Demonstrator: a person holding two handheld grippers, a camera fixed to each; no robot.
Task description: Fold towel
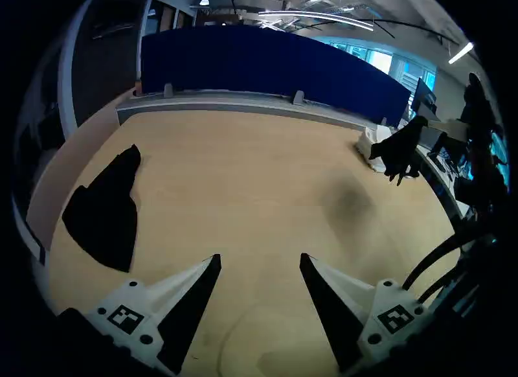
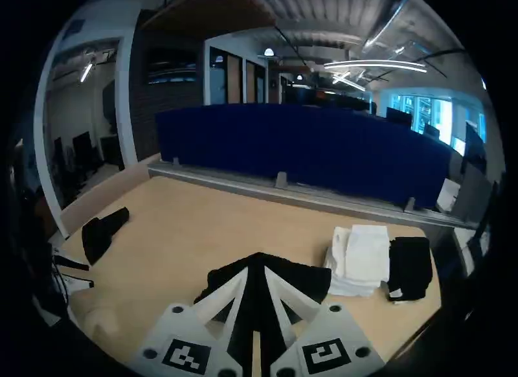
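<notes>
— On the pale wooden surface (image 1: 259,176), far to the left, what is that dark patch?

— A loose black towel (image 1: 103,212), lying flat and crumpled, unfolded, near the surface's left edge. In the left gripper view it sits well apart from the left tool (image 1: 259,257).

— And how does that tool stand?

— Spread wide, with bare wood showing between its two fingers. It grips nothing and hangs above the near part of the surface.

— What about the other one?

— In the right gripper view the right tool (image 2: 259,260) has its fingers pressed almost together, pinching a second black towel (image 2: 304,280). The cloth bunches out on both sides of the fingers. Whether it rests on the wood or hangs just over it, I cannot tell.

— Anything beside it?

— To the right of it lies a stack of folded white towels (image 2: 359,257), and touching that stack's right side is a folded black towel (image 2: 411,267), near the right end of the surface.

— And behind it all?

— A blue partition (image 2: 304,150) runs along the far edge of the surface, on a grey rail (image 2: 285,192).
</notes>
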